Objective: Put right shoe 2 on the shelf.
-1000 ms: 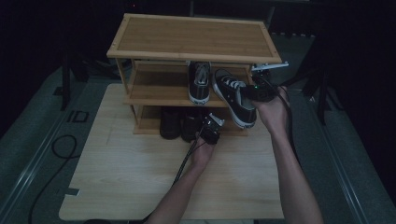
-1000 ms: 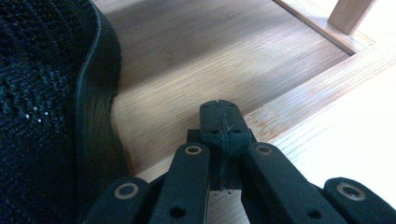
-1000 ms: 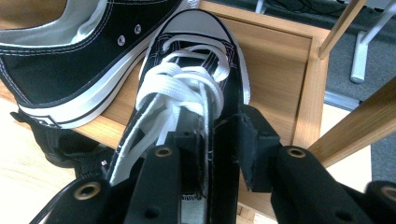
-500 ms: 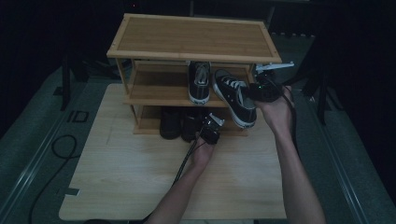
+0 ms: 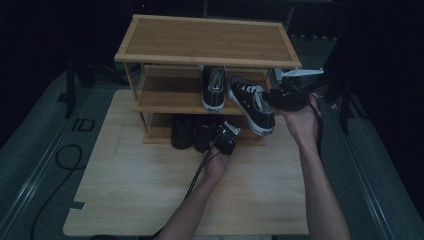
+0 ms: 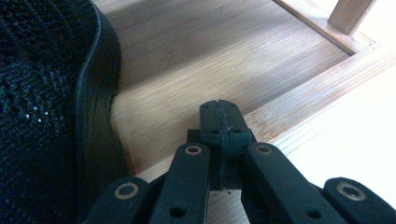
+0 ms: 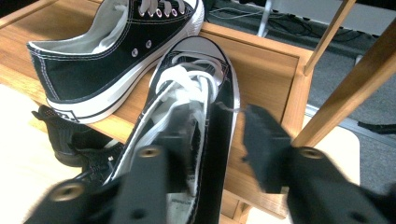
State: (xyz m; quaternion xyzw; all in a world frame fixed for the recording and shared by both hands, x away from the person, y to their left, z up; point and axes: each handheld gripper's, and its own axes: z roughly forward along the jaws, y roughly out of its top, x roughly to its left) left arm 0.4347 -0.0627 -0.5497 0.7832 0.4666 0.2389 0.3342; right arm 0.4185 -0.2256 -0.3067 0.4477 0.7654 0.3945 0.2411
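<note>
A wooden shoe rack [image 5: 210,35] stands on the table. One black-and-white sneaker [image 5: 213,87] sits straight on its middle shelf. A second sneaker [image 5: 252,102] lies slanted beside it, heel hanging past the shelf's front edge. My right gripper [image 5: 280,97] is at that heel; its jaws have just been closing. In the right gripper view, one jaw is inside this sneaker [image 7: 196,93] and the other outside its side wall, my right gripper [image 7: 219,122] shut on it. My left gripper [image 5: 225,140] is shut with nothing in it, at the bottom shelf's front edge [image 6: 299,98] beside a black mesh shoe [image 6: 42,116].
Two dark shoes [image 5: 192,132] stand on the bottom shelf left of my left gripper. The rack's top shelf [image 5: 210,37] is bare. The rack's right post [image 7: 345,88] rises close to my right gripper. A cable [image 5: 55,165] loops on the floor at the left.
My right hand has shifted slightly at the slanted sneaker's heel. The sneaker, the left gripper and the other shoes keep their places.
</note>
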